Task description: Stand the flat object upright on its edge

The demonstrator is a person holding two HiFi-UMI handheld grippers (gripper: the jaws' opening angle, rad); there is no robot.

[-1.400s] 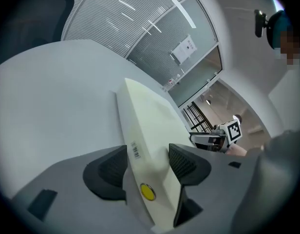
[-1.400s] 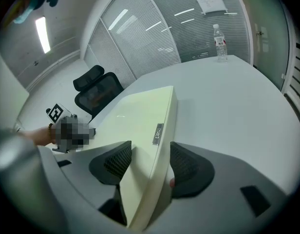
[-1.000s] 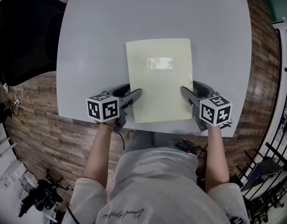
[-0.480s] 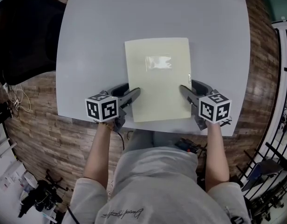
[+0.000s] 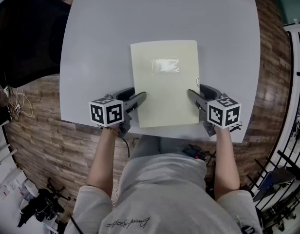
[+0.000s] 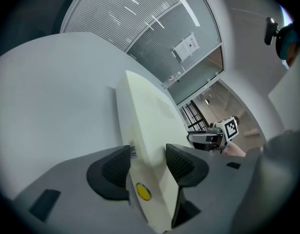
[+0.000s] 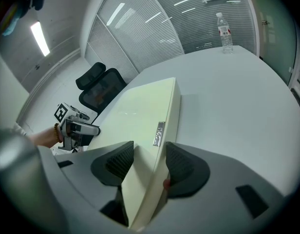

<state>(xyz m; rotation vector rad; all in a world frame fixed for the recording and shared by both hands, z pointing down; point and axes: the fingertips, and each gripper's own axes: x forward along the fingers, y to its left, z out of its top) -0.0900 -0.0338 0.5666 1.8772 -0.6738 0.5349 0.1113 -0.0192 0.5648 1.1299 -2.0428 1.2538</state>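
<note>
Left claw (image 5: 140, 92) and right claw (image 5: 195, 89) are closing around the board (image 5: 164, 91), not yet clamped; barcode sticker (image 6: 133, 149) and silver tag (image 7: 159, 133) unreadable.

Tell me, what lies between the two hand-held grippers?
Head view: the pale flat box; the left hand-held gripper and right hand-held gripper are closing their jaws around its side edges.

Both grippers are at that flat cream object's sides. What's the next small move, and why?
Probably finish closing both. The flat cream object lies flat on the table, its side edges between the closing jaws of the left gripper and right gripper, not yet clamped.
</note>
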